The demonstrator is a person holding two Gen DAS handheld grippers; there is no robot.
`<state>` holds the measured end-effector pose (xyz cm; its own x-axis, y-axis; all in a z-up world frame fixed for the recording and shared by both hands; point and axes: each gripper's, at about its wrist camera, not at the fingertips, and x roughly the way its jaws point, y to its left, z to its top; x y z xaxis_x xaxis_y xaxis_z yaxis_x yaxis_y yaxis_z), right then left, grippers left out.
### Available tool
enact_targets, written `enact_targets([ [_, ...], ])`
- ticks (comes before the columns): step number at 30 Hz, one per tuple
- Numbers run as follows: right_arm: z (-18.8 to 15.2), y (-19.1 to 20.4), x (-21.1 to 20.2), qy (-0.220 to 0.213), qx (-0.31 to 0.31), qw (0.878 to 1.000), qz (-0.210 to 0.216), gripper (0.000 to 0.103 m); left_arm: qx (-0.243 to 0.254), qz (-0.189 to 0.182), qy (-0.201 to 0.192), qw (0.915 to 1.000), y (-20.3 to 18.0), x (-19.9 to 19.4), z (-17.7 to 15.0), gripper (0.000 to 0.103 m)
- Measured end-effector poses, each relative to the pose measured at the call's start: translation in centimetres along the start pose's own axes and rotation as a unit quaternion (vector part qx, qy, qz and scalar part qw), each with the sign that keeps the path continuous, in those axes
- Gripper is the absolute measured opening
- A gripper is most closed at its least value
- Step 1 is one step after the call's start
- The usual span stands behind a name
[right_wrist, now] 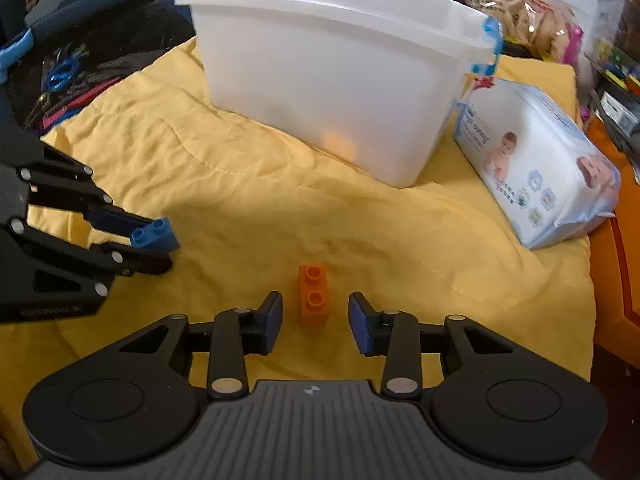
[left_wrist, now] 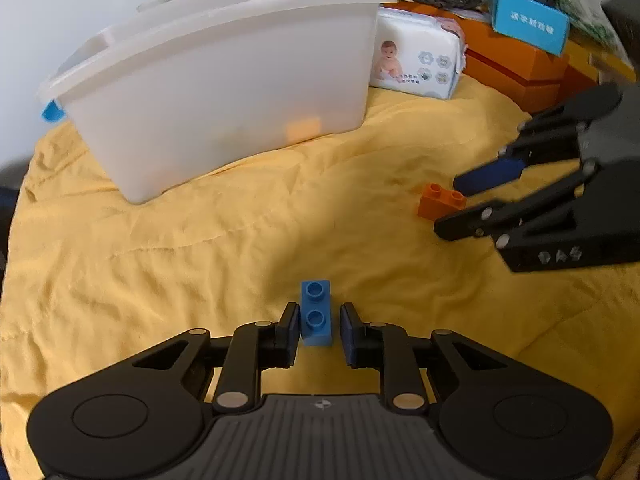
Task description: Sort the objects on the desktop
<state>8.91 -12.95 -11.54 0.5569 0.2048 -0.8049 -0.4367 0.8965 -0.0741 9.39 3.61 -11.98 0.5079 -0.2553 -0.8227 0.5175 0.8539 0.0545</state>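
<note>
Pick-up step: the left gripper (left_wrist: 319,330) stands parted around the blue brick (left_wrist: 316,313), the right gripper (right_wrist: 315,318) parted around the orange brick (right_wrist: 313,295); next, close both, then carry to the white bin (right_wrist: 332,72) at 12 o'clock.

bin (left_wrist: 224,92): frosted wall, contents only a blurred orange patch, unidentifiable | blue box (left_wrist: 530,24): print too blurred to read | wipes pack (right_wrist: 536,168): small text illegible | right claw (left_wrist: 460,208): body cut by frame edge, motion-blurred | orange brick (left_wrist: 440,200): near end hidden behind claw finger | rear clutter: indistinct
</note>
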Motion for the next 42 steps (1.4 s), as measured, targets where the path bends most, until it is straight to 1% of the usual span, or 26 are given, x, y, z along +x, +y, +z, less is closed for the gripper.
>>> enact_targets([
  [1,-0.1,0.1,0.3,0.005,-0.004,1.0,0.005,0.028,-0.006,-0.003,0.002,1.0,0.2,0.0,0.0,0.024],
  [2,-0.3,0.2,0.4,0.008,-0.005,1.0,0.011,0.025,-0.009,-0.006,0.004,0.9999,0.3,0.0,0.0,0.021],
  [3,-0.4,0.2,0.3,0.005,-0.004,1.0,0.015,0.018,-0.011,-0.008,0.007,0.9999,0.4,-0.1,0.1,0.018],
  [6,-0.1,0.5,-0.3,0.015,-0.014,1.0,0.018,0.017,-0.008,-0.007,0.007,0.9999,0.6,-0.9,0.7,0.018],
  [8,0.6,0.8,-1.6,0.013,-0.023,1.0,0.015,0.017,-0.007,-0.006,-0.013,0.9999,1.2,-2.2,1.7,0.018],
  [12,3.1,1.0,-5.8,-0.03,-0.05,0.998,0.005,0.017,-0.002,0.005,-0.064,0.9979,2.4,-6.1,4.5,0.018],
  [16,5.8,0.9,-9.2,-0.077,-0.064,0.995,-0.012,0.017,0.02,0.026,-0.121,0.9922,3.5,-10.2,7.8,0.018],
  [18,7.2,0.6,-10.9,-0.105,-0.072,0.992,-0.021,0.017,0.024,0.031,-0.141,0.9892,4.1,-11.8,9.1,0.018],
  [21,9.4,0.1,-12.4,-0.141,-0.08,0.986,-0.041,0.017,0.03,0.045,-0.169,0.9841,5.1,-13.2,11.0,0.018],
  [23,11.1,-0.2,-12.3,-0.159,-0.083,0.982,-0.056,0.017,0.029,0.055,-0.183,0.9811,5.9,-13.4,12.3,0.018],
  [27,13.9,-1.0,-11.2,-0.158,-0.075,0.983,-0.064,0.017,0.006,0.044,-0.184,0.9818,8.0,-12.7,15.2,0.018],
  [30,15.2,-1.2,-10.0,-0.154,-0.081,0.983,-0.064,0.017,0.007,0.05,-0.179,0.9825,9.2,-11.3,16.8,0.018],
  [32,16.1,-1.4,-8.7,-0.147,-0.08,0.984,-0.067,0.017,0.003,0.053,-0.166,0.9848,10.1,-9.1,17.7,0.018],
  [36,16.8,-2.4,-4.7,-0.111,-0.054,0.99,-0.071,0.017,-0.014,0.056,-0.125,0.9904,11.4,-4.0,18.3,0.018],
  [37,16.8,-2.8,-3.6,-0.101,-0.043,0.991,-0.071,0.018,-0.016,0.06,-0.113,0.9916,11.4,-2.6,18.3,0.019],
  [38,16.7,-3.0,-2.7,-0.09,-0.032,0.993,-0.068,0.021,-0.016,0.062,-0.107,0.9921,11.4,-1.8,18.2,0.02],
  [39,16.6,-3.3,-1.7,-0.074,-0.023,0.995,-0.065,0.031,-0.016,0.063,-0.101,0.9928,11.4,-1.0,18.2,0.022],
  [40,16.3,-3.3,-1.4,-0.071,-0.019,0.995,-0.065,0.036,-0.016,0.065,-0.093,0.9935,11.3,-0.4,18.1,0.026],
  [42,16.0,-3.3,-1.5,-0.075,-0.019,0.995,-0.07,0.037,-0.015,0.075,-0.088,0.9931,10.9,-0.2,17.9,0.051],
])
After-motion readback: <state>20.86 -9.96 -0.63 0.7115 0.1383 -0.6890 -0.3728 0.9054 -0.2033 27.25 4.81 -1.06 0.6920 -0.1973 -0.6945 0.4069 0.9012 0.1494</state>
